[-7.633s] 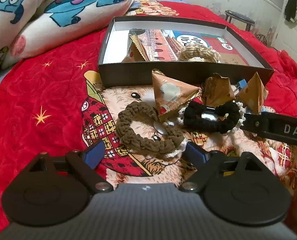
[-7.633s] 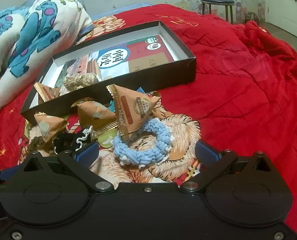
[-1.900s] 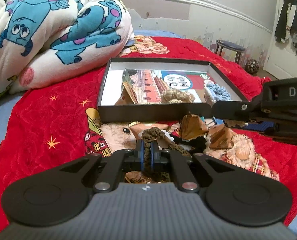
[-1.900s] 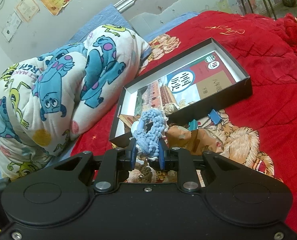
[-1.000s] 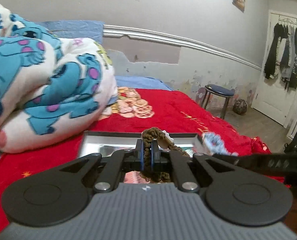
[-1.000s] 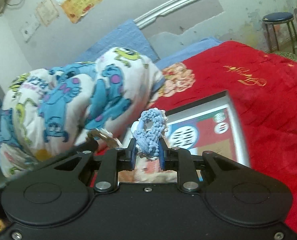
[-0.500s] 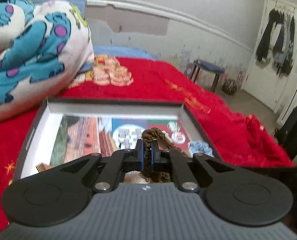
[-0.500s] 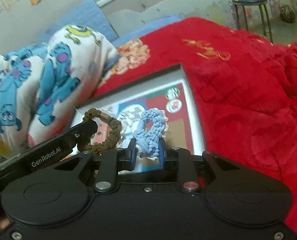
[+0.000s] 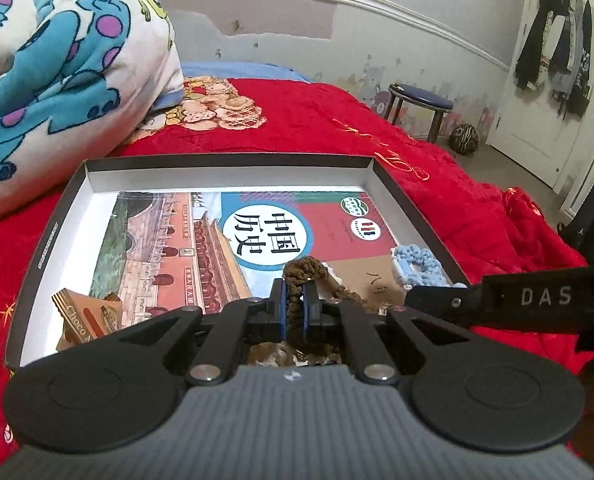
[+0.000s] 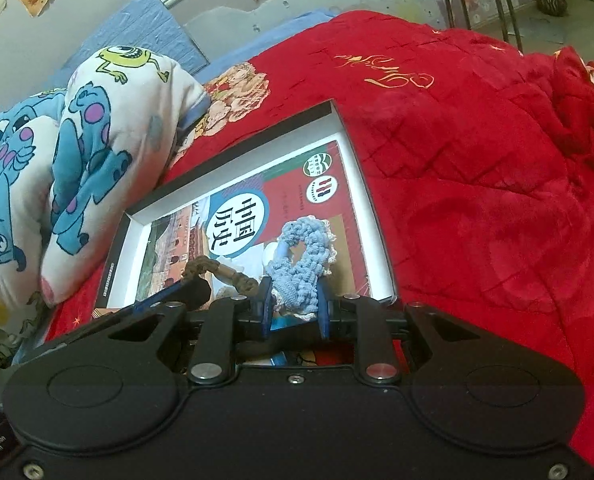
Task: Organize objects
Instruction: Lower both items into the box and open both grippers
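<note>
A bed is covered by a red quilted blanket (image 9: 305, 120) with gold script stitched at about 2 o'clock and a cartoon patch of figures (image 9: 213, 106) toward 11 o'clock. A folded white comforter (image 9: 57, 52) printed with blue monsters is laid on it at 10 o'clock, overlapping a strip of blue sheet (image 9: 233, 69) seen at 12 o'clock along the wall. A shallow black box (image 9: 43, 240) with white inner walls is set directly on the blanket at the centre, its long side running from 9 to 3 o'clock. The blanket is bunched into folds at 3 o'clock.
</note>
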Tool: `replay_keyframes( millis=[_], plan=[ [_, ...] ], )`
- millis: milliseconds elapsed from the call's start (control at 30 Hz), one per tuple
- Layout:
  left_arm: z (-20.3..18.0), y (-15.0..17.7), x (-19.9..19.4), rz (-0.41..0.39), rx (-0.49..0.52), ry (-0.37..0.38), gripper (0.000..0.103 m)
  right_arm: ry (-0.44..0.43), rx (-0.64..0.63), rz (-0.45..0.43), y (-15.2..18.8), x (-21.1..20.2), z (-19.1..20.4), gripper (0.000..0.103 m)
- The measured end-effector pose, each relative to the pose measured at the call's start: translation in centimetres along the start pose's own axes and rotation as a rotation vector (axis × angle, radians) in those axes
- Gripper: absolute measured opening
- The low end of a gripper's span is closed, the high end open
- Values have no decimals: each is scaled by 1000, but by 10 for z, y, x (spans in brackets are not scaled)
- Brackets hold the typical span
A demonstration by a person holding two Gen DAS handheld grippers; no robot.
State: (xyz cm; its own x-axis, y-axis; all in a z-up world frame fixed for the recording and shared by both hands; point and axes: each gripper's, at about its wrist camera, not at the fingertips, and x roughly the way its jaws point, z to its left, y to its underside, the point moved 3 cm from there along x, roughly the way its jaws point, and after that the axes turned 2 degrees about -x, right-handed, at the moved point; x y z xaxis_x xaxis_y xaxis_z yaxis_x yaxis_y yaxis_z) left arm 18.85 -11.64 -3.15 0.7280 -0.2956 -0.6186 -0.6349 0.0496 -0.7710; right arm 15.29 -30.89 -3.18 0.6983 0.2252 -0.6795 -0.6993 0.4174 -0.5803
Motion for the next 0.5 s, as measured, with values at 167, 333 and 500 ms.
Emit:
replay_keyframes(
  millis=[167,333,500],
  plan=[
    [-2,3,2,9,7,-3,11,-3,3,1,0,0,1,21],
    [-1,4,5,12,6,-9,12,-15,23,1,1,0,1,21],
    [0,5,8,19,2,-16,14,-41,52,6,1,1,-1,21]
  ],
)
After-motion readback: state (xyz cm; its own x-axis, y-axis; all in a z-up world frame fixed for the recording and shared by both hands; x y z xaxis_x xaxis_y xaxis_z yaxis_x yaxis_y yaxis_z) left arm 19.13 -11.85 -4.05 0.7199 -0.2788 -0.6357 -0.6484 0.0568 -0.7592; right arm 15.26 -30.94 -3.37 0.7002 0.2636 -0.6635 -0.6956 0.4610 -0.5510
